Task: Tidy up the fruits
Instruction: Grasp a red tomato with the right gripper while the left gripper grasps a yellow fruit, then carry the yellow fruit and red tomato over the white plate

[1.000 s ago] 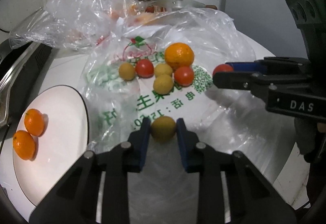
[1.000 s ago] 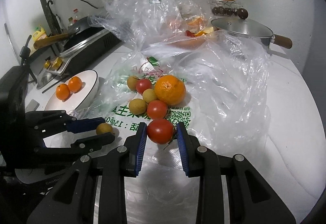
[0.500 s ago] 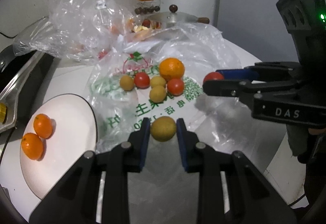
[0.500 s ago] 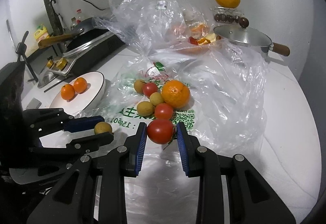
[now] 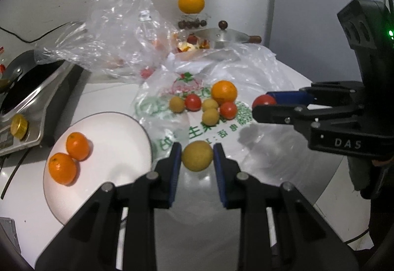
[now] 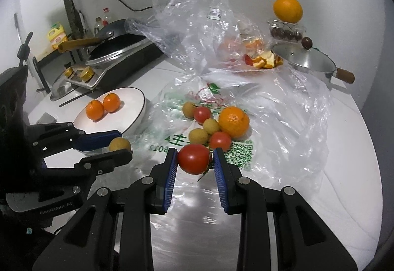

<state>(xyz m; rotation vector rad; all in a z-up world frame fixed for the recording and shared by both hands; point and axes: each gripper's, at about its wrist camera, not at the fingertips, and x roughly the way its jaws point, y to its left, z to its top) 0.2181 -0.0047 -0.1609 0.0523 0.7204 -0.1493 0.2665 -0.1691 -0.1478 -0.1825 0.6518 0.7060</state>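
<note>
Now both tongs carry fruit: left tongs (image 5: 197, 156) clamp a yellow fruit (image 5: 197, 156), right tongs (image 6: 195, 159) a tomato (image 6: 194, 158) (lower centre); next, sorting onto the plate (image 5: 118, 138), lower left.

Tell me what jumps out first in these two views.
Each hand-held gripper is shut on a fruit: the left hand-held gripper holds a yellow fruit, the right hand-held gripper a red tomato. Behind them more fruit lies on a printed plastic bag, and two oranges sit on a white plate.
</note>
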